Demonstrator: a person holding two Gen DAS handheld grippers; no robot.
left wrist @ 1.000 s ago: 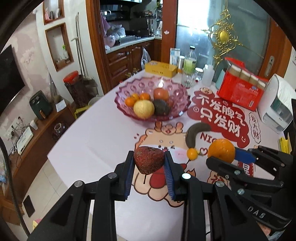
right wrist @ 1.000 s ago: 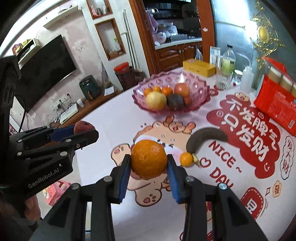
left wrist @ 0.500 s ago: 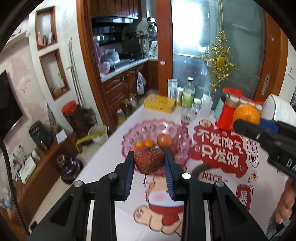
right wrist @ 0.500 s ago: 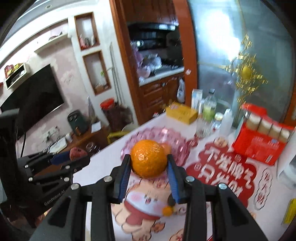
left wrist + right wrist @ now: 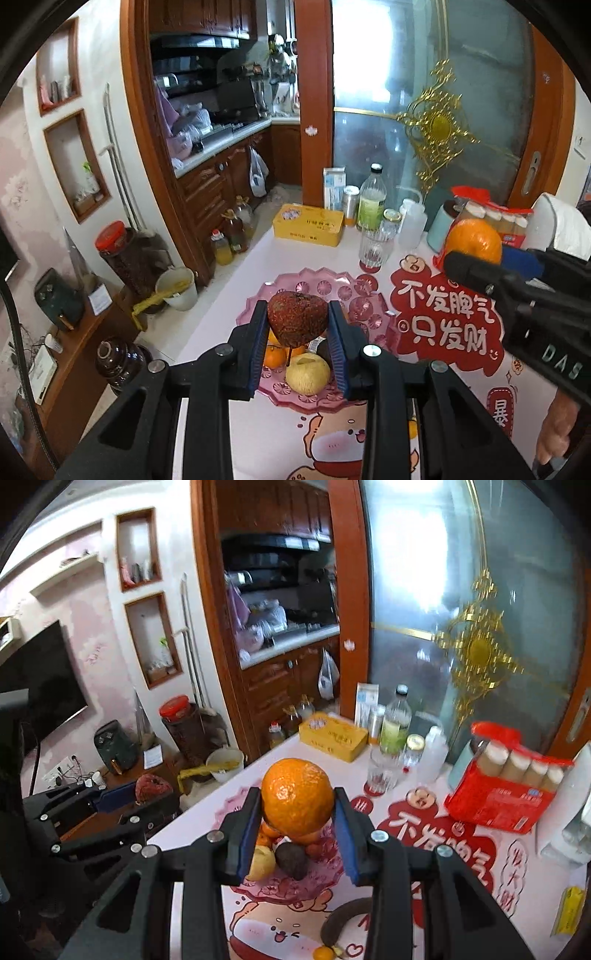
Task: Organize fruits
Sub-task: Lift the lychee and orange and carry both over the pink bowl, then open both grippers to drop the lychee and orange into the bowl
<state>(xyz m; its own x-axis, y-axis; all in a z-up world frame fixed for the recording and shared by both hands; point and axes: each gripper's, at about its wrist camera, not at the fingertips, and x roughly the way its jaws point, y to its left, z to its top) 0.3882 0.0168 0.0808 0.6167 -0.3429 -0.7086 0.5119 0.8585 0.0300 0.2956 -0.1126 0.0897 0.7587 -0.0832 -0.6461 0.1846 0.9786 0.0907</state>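
Overhead, left tongs [image 5: 297, 325] clamp shrivelled red fruit [image 5: 297, 319]; right tongs [image 5: 297, 808] clamp orange [image 5: 297, 797]; cartoon-print tablecloth [image 5: 258, 435], kitchen doorway beyond.

Wrinkled dark-red apple [image 5: 297, 322]: sitting clamped between blue pads at centre of the left wrist view, stem pointing down. Large orange [image 5: 297, 798]: sitting pinched likewise at centre of the right wrist view. Pink glass bowl [image 5: 364, 306]: lying below centre, holding a yellow apple [image 5: 307, 373], small oranges [image 5: 274, 356] and a dark avocado [image 5: 291, 859]. Dark banana [image 5: 341, 921] and a tiny orange [image 5: 323, 953]: lying on the tablecloth, bottom centre-right of the right wrist view.
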